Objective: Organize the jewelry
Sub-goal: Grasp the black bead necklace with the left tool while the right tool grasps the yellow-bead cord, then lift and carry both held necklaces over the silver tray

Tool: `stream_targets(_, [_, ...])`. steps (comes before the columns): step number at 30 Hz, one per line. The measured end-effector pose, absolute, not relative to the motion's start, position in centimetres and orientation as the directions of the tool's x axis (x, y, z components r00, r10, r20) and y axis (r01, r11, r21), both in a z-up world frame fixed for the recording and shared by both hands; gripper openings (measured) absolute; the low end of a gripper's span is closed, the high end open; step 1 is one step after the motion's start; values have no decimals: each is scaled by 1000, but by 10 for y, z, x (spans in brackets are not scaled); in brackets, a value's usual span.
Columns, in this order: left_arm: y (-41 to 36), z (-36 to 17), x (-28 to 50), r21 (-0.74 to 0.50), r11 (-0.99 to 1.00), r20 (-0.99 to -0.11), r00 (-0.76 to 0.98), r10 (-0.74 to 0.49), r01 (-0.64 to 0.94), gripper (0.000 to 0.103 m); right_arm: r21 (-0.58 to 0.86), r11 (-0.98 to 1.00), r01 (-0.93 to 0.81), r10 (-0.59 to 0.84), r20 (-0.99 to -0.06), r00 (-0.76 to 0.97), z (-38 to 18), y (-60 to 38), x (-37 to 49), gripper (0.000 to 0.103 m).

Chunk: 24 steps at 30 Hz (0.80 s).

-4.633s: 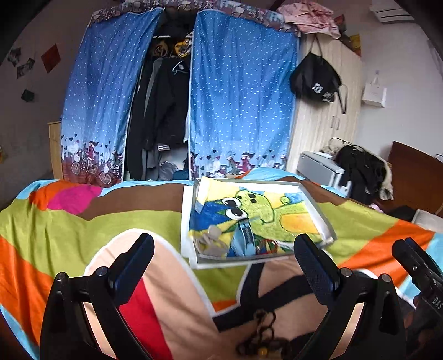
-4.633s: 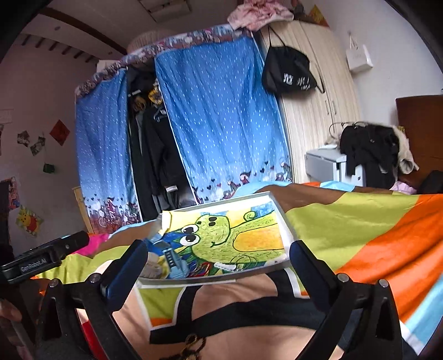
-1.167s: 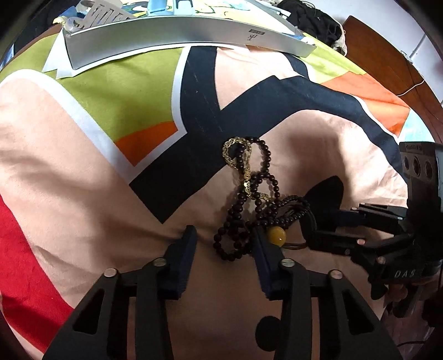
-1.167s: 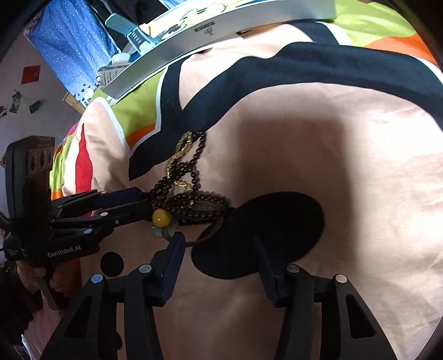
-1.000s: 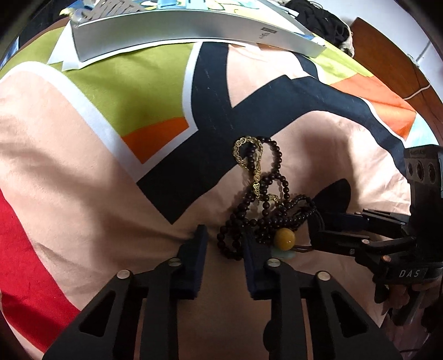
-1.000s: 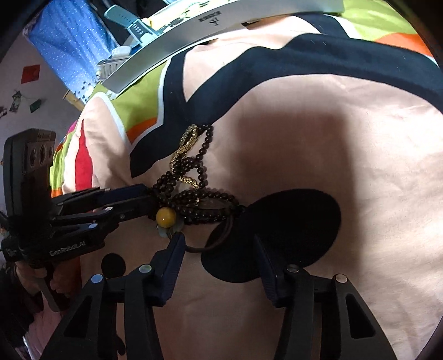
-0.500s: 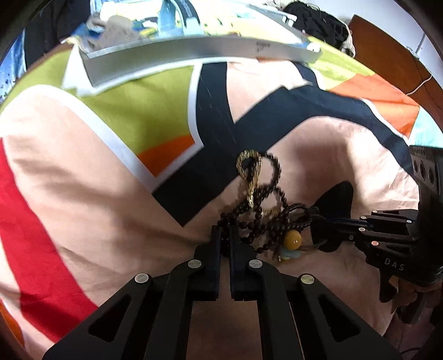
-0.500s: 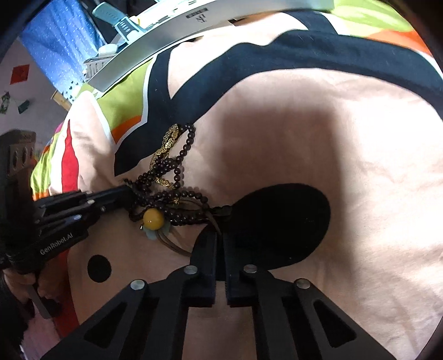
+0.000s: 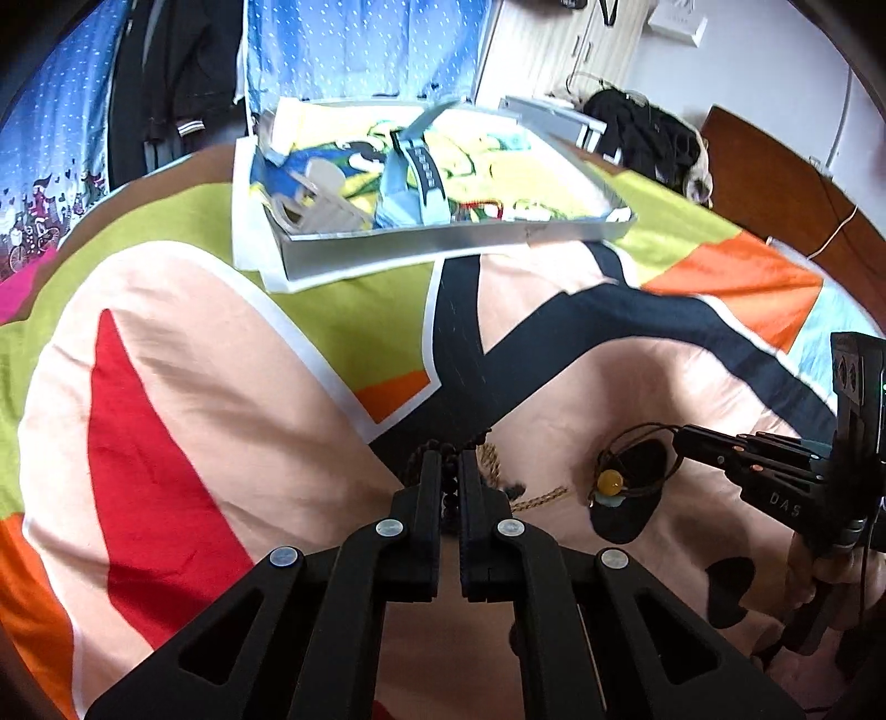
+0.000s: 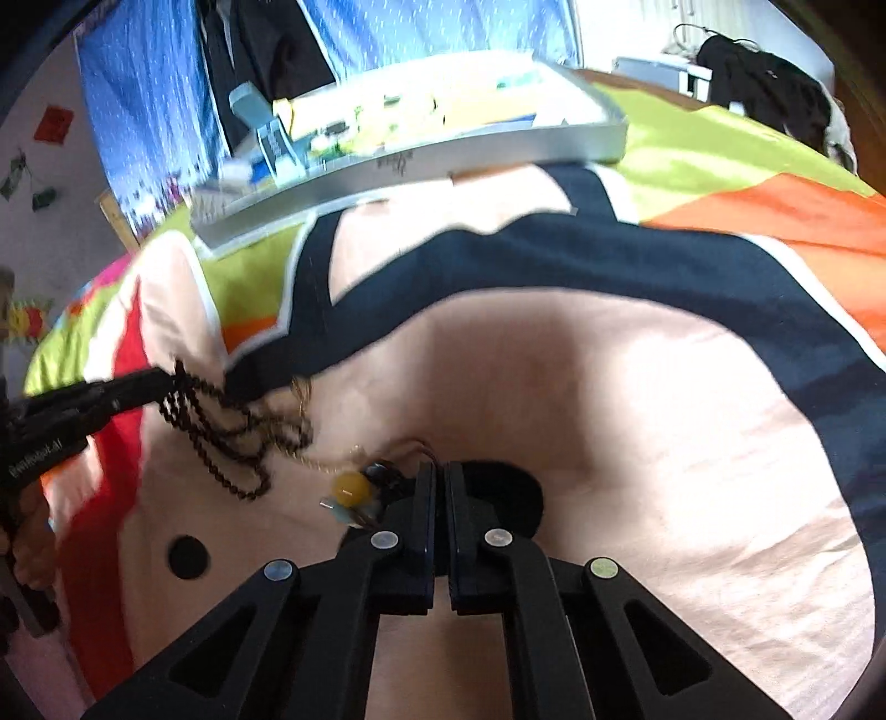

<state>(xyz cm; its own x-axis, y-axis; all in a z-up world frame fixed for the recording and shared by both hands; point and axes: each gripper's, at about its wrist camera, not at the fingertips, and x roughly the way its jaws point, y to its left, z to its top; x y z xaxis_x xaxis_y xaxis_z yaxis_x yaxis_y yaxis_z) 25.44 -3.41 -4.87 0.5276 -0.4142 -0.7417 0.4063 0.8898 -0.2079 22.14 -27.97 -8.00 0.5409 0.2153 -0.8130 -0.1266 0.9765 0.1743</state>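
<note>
My left gripper (image 9: 448, 462) is shut on a dark bead necklace (image 9: 449, 446); in the right wrist view its strands (image 10: 221, 426) hang from the left gripper's tip (image 10: 160, 382) above the bedspread. A thin gold chain (image 9: 534, 497) trails from the beads. My right gripper (image 10: 440, 476) is shut on a brown cord necklace with a yellow bead (image 10: 350, 488); in the left wrist view the cord and bead (image 9: 609, 481) hang from its tip (image 9: 684, 435). The two pieces are pulled apart.
A shallow silver tray (image 9: 443, 241) with a cartoon-print lining lies farther back on the bed and holds a blue watch (image 9: 415, 166) and a pale hair clip (image 9: 315, 205). Blue wardrobe curtains (image 9: 354, 50) and a wooden headboard (image 9: 775, 166) stand behind.
Both grippers have lifted and moved apart. The tangled pile has separated: beads with the left gripper, yellow-bead cord with the right. The views now tilt up toward the tray.
</note>
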Motion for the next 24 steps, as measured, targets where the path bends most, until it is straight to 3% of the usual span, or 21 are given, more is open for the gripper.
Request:
stream_targets(18, [-21,21,225,-311,849,-586,617,-525,428,3,310,928,-206,359,-599,716,-10,-272,197,3])
stream_targets(24, [-12,37,223,-347,837,-548,633,-547,423,3,318,920,-230,379,-570,729,0,-267,194,3])
